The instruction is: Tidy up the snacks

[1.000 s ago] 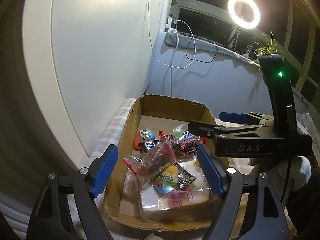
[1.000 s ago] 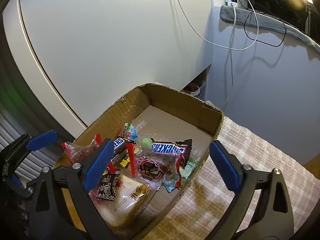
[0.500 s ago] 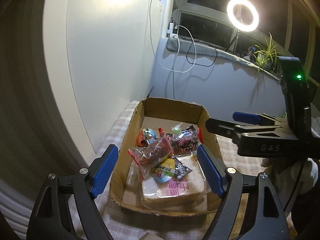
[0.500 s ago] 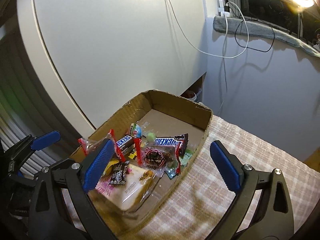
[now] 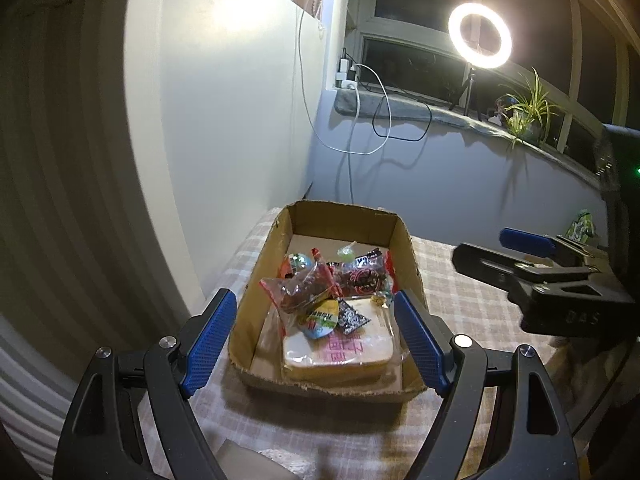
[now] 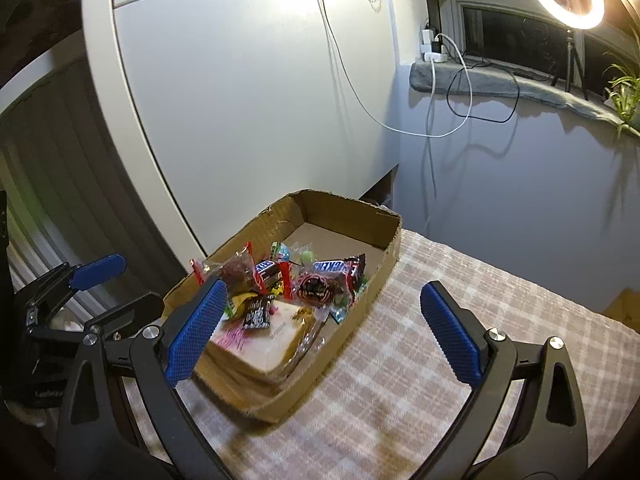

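An open cardboard box sits on a checked tablecloth and holds several snacks: a wrapped bread slice, a Snickers bar, a red-edged clear bag and small candies. My left gripper is open and empty, held above the box's near end. My right gripper is open and empty, above the box's near right side. The right gripper also shows in the left wrist view, to the right of the box.
The checked cloth stretches to the right of the box. A white cabinet panel stands right behind the box. A cable hangs down the grey wall. A ring light and a plant stand on the windowsill.
Both grippers have pulled back and up from the box, which now looks smaller and farther. Both stay open and empty. The snacks have not moved.
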Motion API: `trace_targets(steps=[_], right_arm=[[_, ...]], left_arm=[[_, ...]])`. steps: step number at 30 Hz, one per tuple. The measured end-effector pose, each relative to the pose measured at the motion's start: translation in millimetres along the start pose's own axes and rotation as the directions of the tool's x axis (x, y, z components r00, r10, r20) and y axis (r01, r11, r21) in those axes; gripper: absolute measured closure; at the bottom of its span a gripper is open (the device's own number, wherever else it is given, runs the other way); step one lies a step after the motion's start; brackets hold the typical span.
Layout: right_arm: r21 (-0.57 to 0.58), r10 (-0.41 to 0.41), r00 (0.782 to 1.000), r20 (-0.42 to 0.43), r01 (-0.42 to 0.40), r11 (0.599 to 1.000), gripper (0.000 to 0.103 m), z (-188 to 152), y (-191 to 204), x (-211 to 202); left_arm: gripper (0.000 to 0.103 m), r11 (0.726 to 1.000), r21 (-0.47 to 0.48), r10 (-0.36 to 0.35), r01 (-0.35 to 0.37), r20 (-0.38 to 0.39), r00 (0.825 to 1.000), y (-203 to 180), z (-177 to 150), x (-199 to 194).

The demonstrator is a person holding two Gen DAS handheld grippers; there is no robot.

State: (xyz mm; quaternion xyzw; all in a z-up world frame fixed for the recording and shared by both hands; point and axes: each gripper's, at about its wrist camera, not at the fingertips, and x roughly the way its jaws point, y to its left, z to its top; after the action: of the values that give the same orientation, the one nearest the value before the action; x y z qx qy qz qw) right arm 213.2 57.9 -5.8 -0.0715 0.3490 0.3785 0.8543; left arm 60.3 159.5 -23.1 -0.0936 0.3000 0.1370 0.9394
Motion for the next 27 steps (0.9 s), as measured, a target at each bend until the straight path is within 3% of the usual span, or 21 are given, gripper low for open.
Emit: trace_targets(steps=[27], right_arm=[[-0.016,-0.046,0.999,0.024,0.047,0.999,0.000,-20.7,5.6,-33.9]], left_arm=[[0.022,1.000,0.003,-0.004,0.003,0.006,1.000,-9.9,-6.9,-15.9]])
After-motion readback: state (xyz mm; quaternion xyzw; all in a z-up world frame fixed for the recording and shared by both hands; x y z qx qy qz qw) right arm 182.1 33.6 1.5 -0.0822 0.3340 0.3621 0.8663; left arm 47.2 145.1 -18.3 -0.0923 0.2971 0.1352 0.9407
